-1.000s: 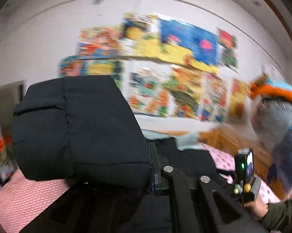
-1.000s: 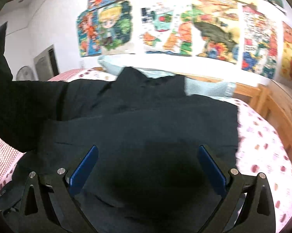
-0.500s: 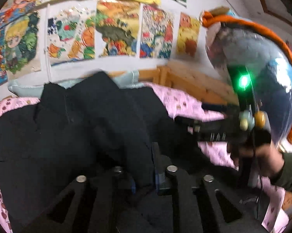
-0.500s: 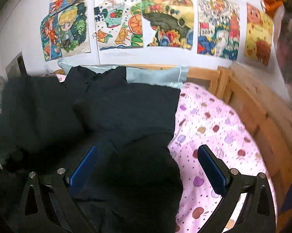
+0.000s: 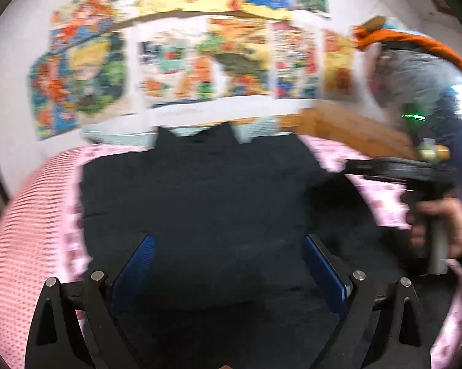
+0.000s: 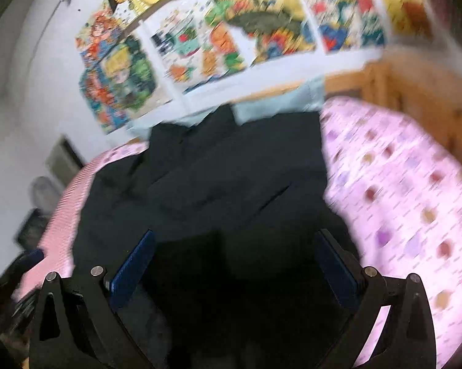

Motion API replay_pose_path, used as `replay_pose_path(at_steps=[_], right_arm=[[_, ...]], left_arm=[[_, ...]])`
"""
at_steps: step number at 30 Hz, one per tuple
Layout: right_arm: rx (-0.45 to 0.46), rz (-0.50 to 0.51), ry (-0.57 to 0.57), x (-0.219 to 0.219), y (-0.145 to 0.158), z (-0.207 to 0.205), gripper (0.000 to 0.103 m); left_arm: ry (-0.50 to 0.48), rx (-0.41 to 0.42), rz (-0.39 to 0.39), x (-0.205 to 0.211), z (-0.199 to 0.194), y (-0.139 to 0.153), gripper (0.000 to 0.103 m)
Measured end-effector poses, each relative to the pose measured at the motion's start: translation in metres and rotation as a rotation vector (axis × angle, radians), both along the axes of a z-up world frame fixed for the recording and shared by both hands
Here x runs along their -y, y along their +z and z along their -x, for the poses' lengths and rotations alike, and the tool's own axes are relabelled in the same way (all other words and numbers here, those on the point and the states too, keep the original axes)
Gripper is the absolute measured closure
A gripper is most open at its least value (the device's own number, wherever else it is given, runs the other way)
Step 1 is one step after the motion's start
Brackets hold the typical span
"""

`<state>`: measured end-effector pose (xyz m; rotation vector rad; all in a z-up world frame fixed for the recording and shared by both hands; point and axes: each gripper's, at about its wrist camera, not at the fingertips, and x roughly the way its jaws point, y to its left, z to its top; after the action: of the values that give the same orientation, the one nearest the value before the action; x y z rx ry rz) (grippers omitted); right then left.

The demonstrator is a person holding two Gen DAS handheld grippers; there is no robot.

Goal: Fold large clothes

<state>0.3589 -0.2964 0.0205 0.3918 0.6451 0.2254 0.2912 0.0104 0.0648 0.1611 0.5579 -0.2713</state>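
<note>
From the left wrist, the left gripper (image 5: 228,255) hangs over the black jacket (image 5: 200,190), its jaws swinging open with the blue pads (image 5: 138,264) wide apart; dark cloth lies under the gap, but neither pad presses on it. The jacket is spread across the pink bed sheet (image 5: 25,224), collar toward the postered wall (image 5: 182,61). At the right edge a hand (image 5: 440,224) grips the handle of the other tool, beside the wooden bed frame (image 5: 354,129).

From the right wrist, the right gripper (image 6: 234,261) has its jaws spread wide and holds nothing. The jacket (image 6: 237,166) lies below and ahead of it with its folded layers overlapping, a pale blue pillow (image 6: 280,104) just behind the collar, and spotted pink sheet (image 6: 400,184) bare to the right.
</note>
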Motion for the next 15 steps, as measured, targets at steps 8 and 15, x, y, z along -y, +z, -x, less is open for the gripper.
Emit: replay_pose_path(at_steps=[8, 15], right_arm=[[-0.039, -0.041, 0.147, -0.004, -0.028, 0.006, 0.004], [-0.179, 0.066, 0.089, -0.017, -0.045, -0.016, 0.088]], left_arm=[[0.215, -0.156, 0.188, -0.093, -0.046, -0.019, 0.006], [0.273, -0.226, 0.285, -0.113, -0.074, -0.034, 0.007]])
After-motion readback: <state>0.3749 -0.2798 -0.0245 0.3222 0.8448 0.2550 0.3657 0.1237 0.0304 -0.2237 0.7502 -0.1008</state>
